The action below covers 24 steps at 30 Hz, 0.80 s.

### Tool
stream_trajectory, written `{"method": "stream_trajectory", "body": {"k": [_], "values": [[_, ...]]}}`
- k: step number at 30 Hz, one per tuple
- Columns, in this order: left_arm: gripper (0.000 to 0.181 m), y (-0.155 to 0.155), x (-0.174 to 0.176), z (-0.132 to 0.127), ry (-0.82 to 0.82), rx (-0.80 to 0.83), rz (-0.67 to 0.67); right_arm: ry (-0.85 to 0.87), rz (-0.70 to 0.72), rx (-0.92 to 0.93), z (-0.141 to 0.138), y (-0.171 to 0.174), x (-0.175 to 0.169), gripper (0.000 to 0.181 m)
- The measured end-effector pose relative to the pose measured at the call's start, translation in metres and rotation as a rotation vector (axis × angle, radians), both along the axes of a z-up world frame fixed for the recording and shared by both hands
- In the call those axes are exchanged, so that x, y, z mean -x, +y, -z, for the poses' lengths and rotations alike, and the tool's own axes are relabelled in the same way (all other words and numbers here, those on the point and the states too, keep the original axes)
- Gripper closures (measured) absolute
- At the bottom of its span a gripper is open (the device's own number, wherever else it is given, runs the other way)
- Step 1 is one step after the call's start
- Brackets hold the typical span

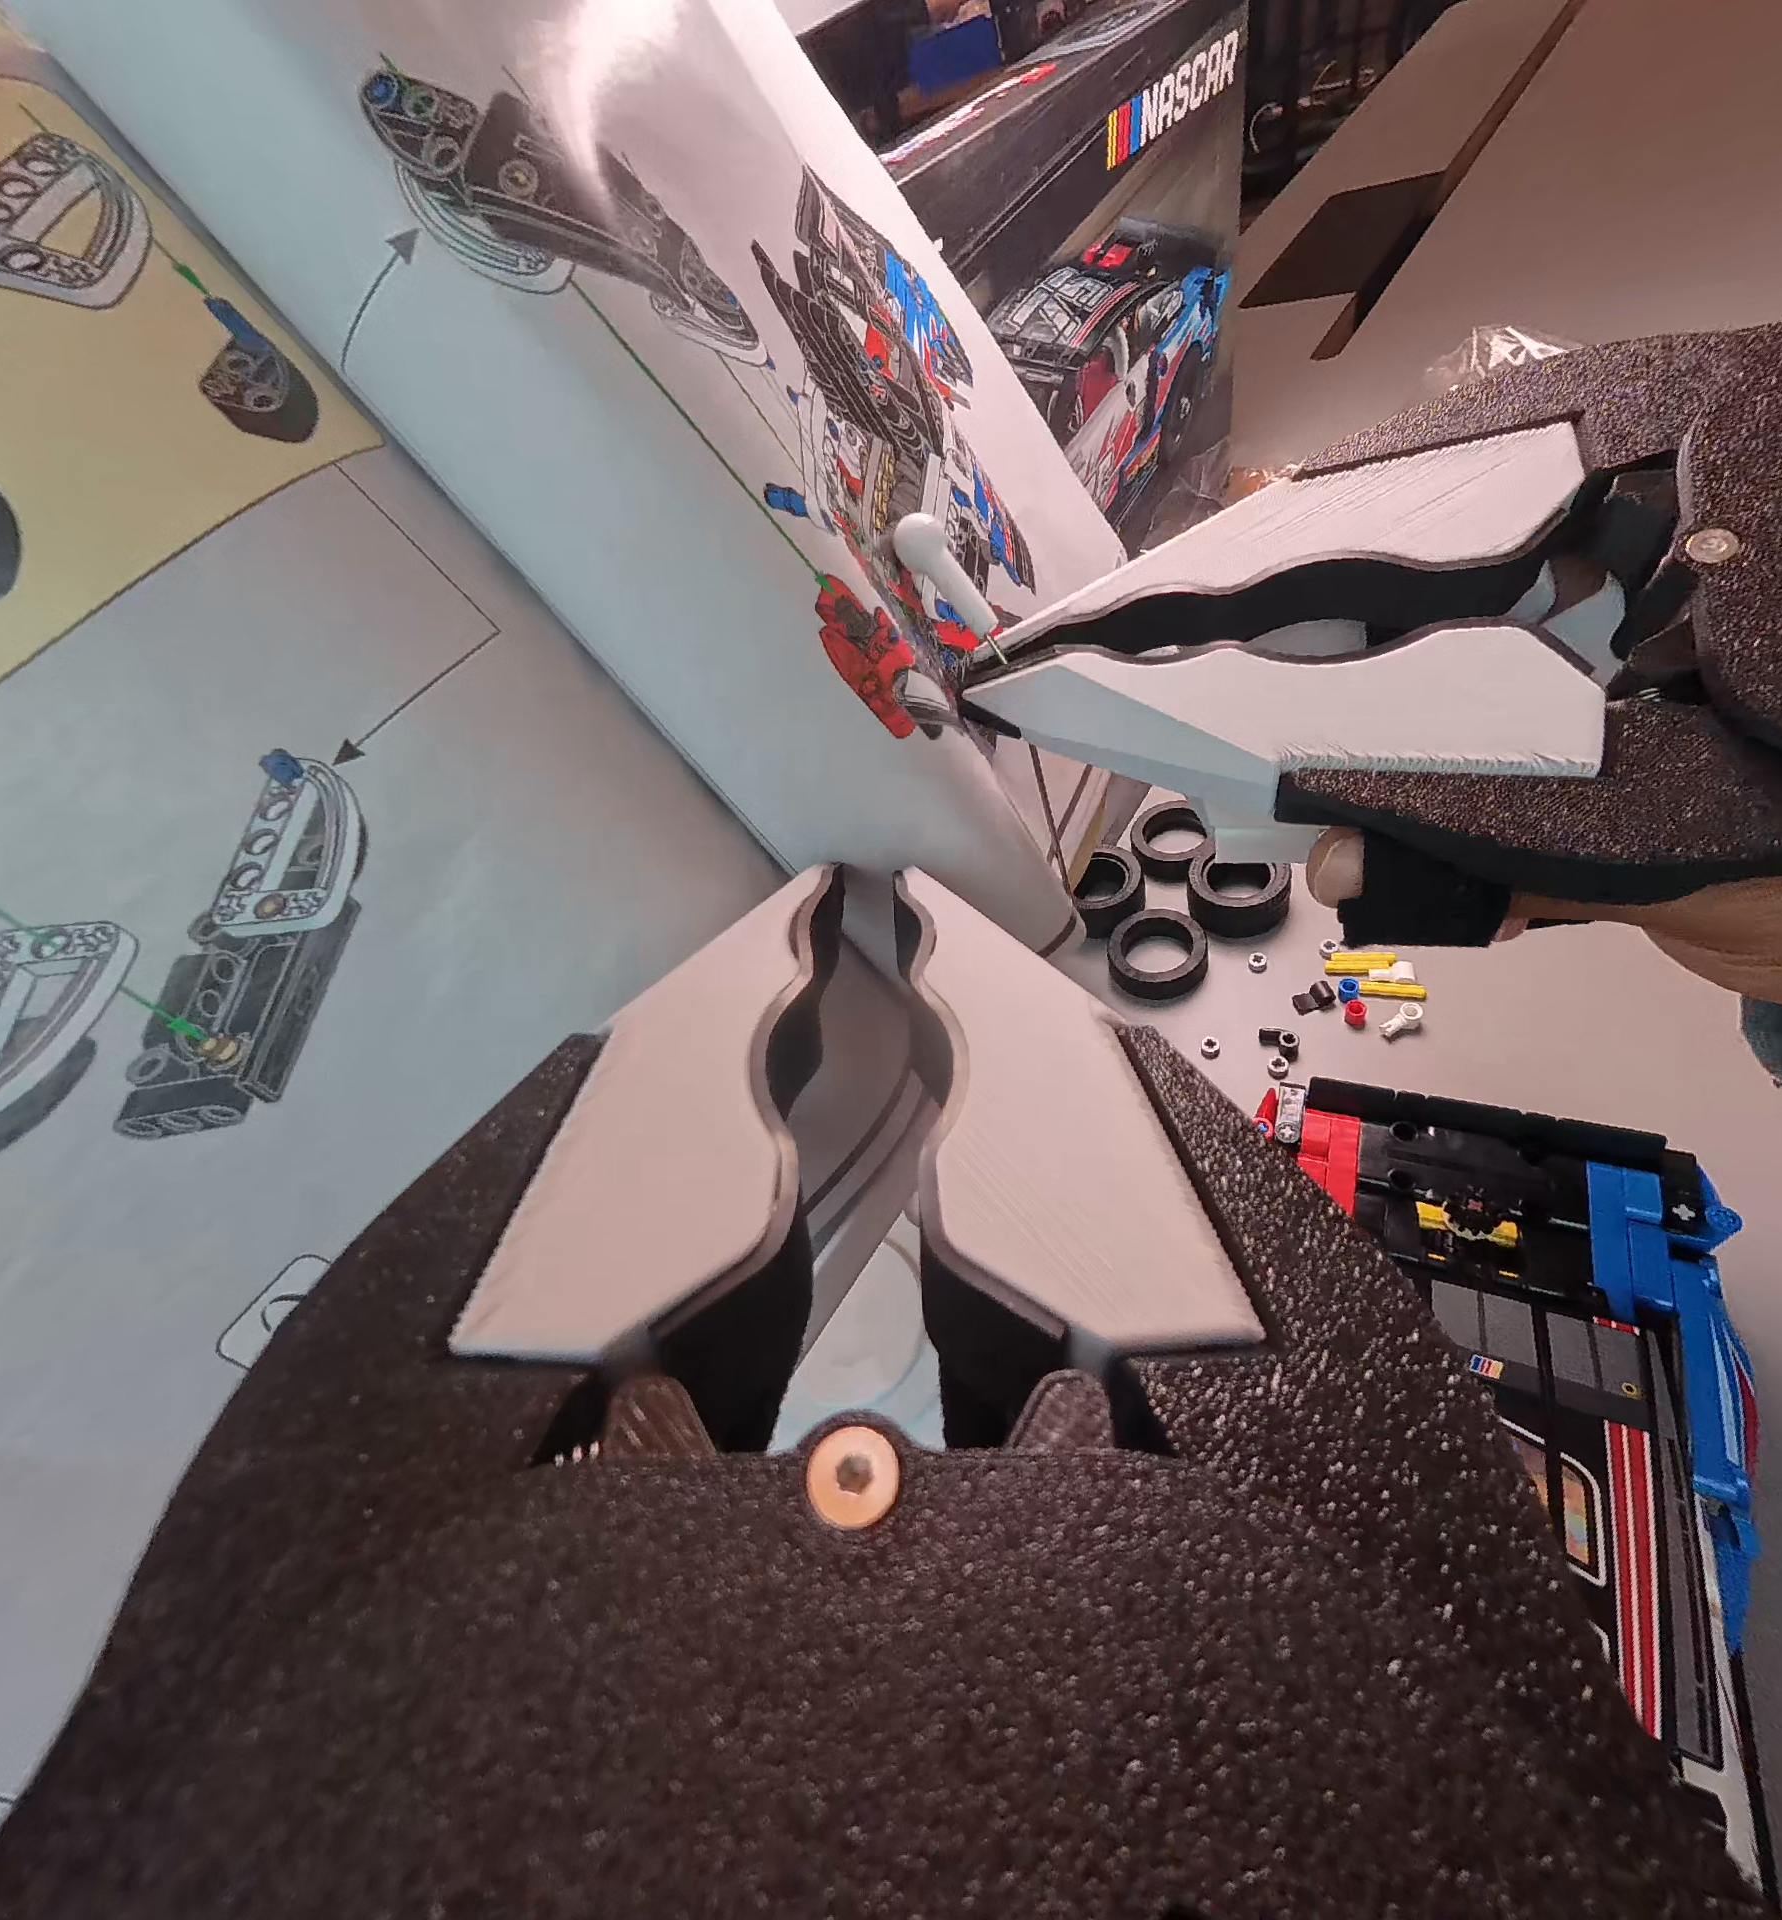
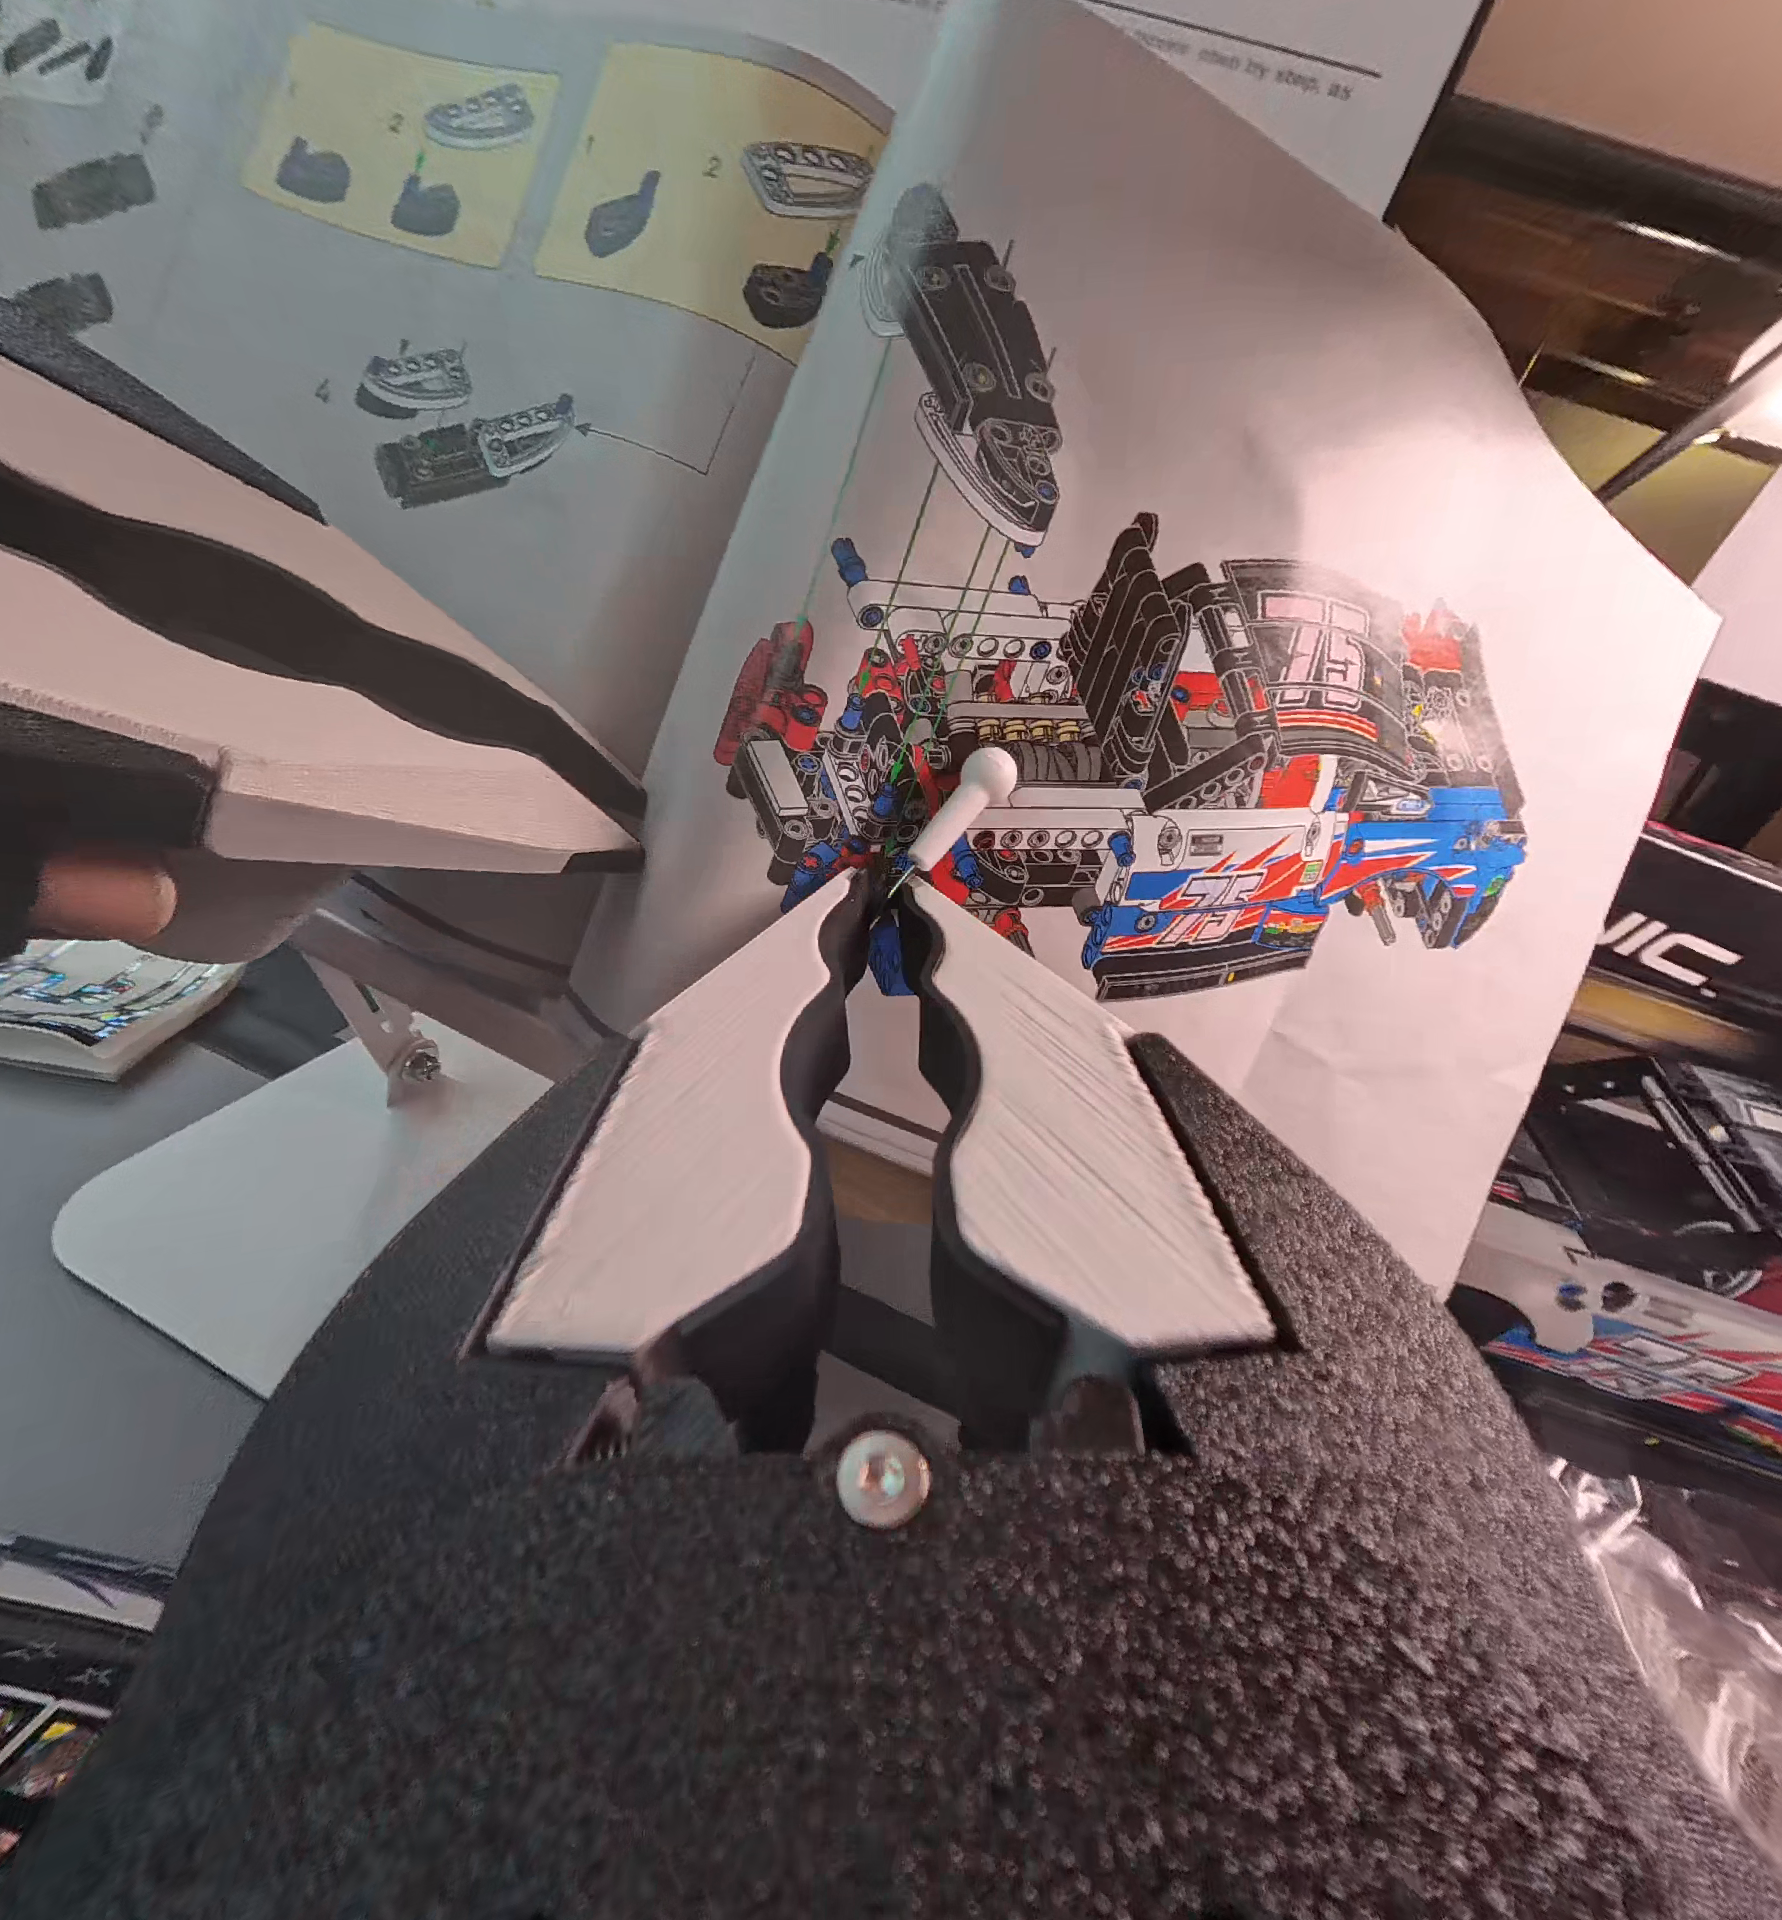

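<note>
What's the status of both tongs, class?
Right tongs shut on white pin, against instruction page. Left tongs pinch page's lower edge. Nothing in between.

We're seeing a glossy paper instruction booklet, its page catching glare. Both grippers, left and right, have rough, grainy black bodies and matt, ridged white fingers. The tyres look like matt rubber, probably.

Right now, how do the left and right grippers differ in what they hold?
The left gripper pinches the page at its lower edge; the right gripper pinches a white pin by its needle. Left sits at the page's edge, right points at its printed face. Both are shut.
</note>
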<state>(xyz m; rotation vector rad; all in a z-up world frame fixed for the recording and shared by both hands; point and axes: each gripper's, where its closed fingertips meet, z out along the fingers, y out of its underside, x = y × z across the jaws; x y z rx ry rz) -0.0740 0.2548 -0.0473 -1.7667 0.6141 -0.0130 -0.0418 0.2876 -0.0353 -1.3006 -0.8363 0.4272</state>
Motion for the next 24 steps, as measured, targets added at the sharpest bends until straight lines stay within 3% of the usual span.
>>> {"method": "stream_trajectory", "body": {"k": [5, 10, 20, 24], "values": [[0.174, 0.001, 0.000, 0.000, -0.010, -0.009, 0.001, -0.029, 0.032, -0.003, 0.002, 0.004, -0.002, 0.178], [0.174, 0.001, 0.001, 0.000, -0.010, -0.010, -0.003, 0.079, 0.085, 0.114, 0.014, 0.012, -0.018, 0.177], [0.175, 0.004, 0.000, 0.001, 0.061, -0.025, -0.062, 0.360, 0.040, 0.322, 0.027, 0.013, -0.030, 0.177], [0.174, 0.003, 0.000, 0.001, 0.048, -0.022, -0.059, 0.379, 0.035, 0.358, 0.031, 0.014, -0.031, 0.176]]}}
